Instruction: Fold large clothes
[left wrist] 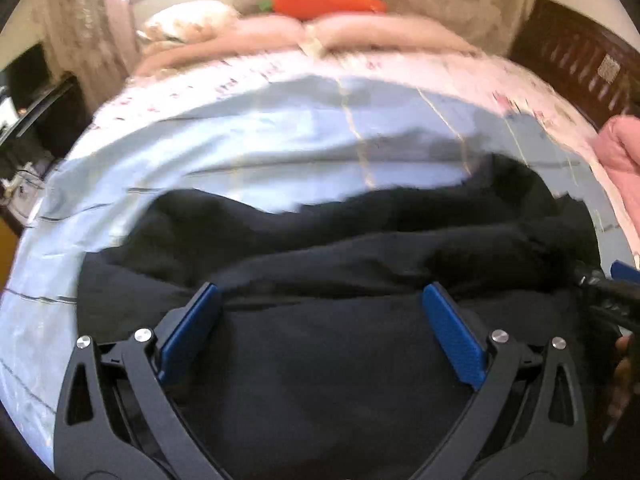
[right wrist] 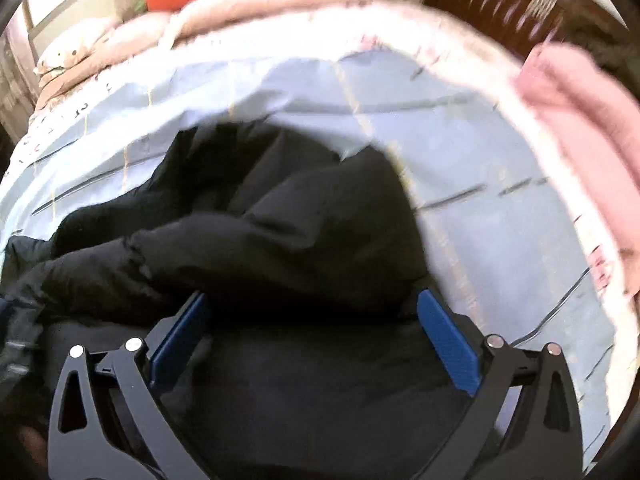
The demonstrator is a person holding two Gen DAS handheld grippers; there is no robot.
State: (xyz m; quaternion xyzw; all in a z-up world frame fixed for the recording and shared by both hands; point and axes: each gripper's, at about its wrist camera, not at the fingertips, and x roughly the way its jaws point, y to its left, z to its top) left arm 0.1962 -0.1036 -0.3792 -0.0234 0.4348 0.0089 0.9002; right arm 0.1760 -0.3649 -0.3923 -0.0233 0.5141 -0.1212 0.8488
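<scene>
- black padded garment (left wrist: 360, 248) lies bunched on the pale blue sheet (left wrist: 224, 160) of the bed, close to the near edge.
- left gripper (left wrist: 320, 292) points forward and low over the dark fabric, its blue pads (left wrist: 452, 336) spread wide, grasping nothing.
- right gripper (right wrist: 312, 300) hovers the same way over a puffy fold, jaws parted and empty.
- orange carrot-shaped cushion (left wrist: 328, 0) rests on the far pillows; both views are blurred.
</scene>
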